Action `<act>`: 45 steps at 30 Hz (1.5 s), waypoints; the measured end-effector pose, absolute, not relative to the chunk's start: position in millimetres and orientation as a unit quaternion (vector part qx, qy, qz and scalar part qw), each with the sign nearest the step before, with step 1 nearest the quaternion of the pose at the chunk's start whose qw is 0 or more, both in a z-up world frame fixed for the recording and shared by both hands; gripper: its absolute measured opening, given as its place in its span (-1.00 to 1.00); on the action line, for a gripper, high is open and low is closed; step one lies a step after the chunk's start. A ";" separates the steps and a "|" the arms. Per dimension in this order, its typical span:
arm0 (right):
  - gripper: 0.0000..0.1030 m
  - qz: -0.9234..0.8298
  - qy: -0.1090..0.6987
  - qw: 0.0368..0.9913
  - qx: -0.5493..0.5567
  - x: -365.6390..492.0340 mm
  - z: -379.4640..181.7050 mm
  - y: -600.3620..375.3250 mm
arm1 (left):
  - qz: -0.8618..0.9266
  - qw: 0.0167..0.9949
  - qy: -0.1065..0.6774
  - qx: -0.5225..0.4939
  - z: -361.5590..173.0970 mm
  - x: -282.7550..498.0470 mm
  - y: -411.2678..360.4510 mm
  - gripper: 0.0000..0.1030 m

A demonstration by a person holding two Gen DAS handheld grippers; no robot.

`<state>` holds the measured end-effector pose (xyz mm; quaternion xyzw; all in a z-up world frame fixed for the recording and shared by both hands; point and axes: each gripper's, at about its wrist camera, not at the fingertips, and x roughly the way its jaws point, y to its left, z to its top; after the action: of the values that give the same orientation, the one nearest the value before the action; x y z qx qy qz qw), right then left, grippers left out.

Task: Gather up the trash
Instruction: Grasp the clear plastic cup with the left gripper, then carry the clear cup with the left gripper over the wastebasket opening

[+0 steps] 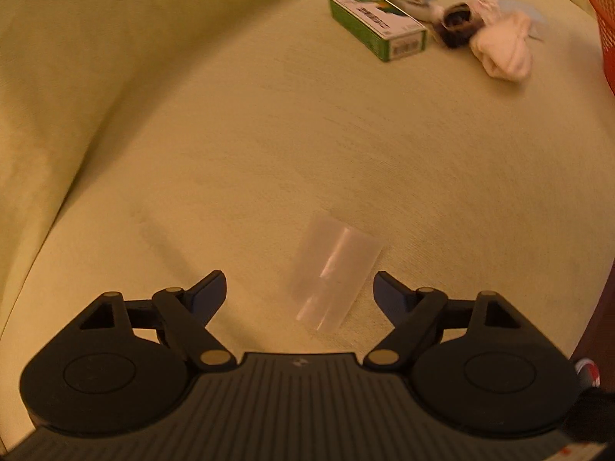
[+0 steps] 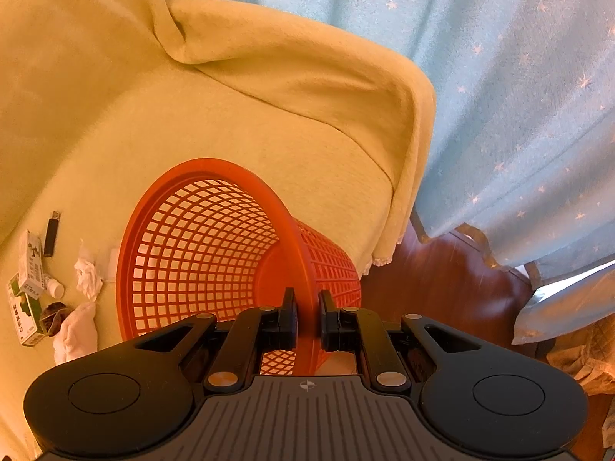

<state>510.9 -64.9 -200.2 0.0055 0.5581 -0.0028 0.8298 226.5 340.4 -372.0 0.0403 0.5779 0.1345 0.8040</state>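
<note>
The left hand-held gripper [image 1: 300,288] hung wide open over a clear plastic wrapper [image 1: 334,274] lying flat on the sofa cushion [image 1: 269,134], its long axis running slightly rightward ahead. The right hand-held gripper [image 2: 307,317] pinched the orange basket [image 2: 200,253] rim.

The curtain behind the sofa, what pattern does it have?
Pale blue curtain scattered with small white stars, seen best in the right wrist view.
</note>
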 end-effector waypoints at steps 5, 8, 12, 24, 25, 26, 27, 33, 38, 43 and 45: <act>-0.86 -0.007 0.559 0.829 0.006 510.3 -199.4 -62.5 | 0.094 0.800 0.591 0.041 -388.1 241.7 346.1 0.31; -0.86 -0.007 0.559 0.829 0.001 508.3 -199.6 -60.5 | 0.082 0.792 0.603 0.037 -397.9 247.7 351.3 -0.02; -0.86 -0.005 0.562 0.827 0.001 507.2 -199.7 -62.7 | 0.080 0.792 0.604 0.039 -397.3 250.1 351.9 -0.04; -0.86 0.001 0.570 0.822 0.018 511.1 -201.2 -68.9 | 0.112 0.813 0.571 -0.026 -341.5 263.3 331.0 -0.05; -0.86 0.002 0.570 0.821 0.022 512.5 -200.7 -70.2 | 0.113 0.816 0.566 -0.032 -333.0 265.2 327.4 -0.05; -0.86 0.003 0.571 0.820 0.026 514.0 -200.5 -71.1 | 0.114 0.819 0.561 -0.041 -322.6 268.0 322.8 -0.05; -0.86 0.003 0.572 0.820 0.028 514.0 -200.4 -71.2 | 0.112 0.822 0.557 -0.050 -312.3 270.6 318.2 -0.05; -0.86 0.017 0.577 0.816 0.034 519.7 -200.1 -76.0 | 0.079 0.840 0.534 -0.065 -252.9 302.9 272.7 -0.05; -0.86 0.029 0.583 0.811 0.041 521.5 -200.7 -82.1 | 0.035 0.856 0.512 -0.065 -216.7 341.3 222.4 -0.05; -0.86 0.039 0.588 0.807 0.048 527.1 -200.3 -88.4 | 0.002 0.864 0.499 -0.071 -189.7 368.9 175.4 -0.05; -0.86 0.046 0.588 0.806 0.051 529.9 -200.4 -91.2 | -0.009 0.865 0.496 -0.072 -182.6 379.6 158.7 -0.05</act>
<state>529.9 -91.2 -200.4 0.0508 0.5882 0.0462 0.8058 379.6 158.7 -182.6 -0.0724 0.4965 -0.0089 0.8650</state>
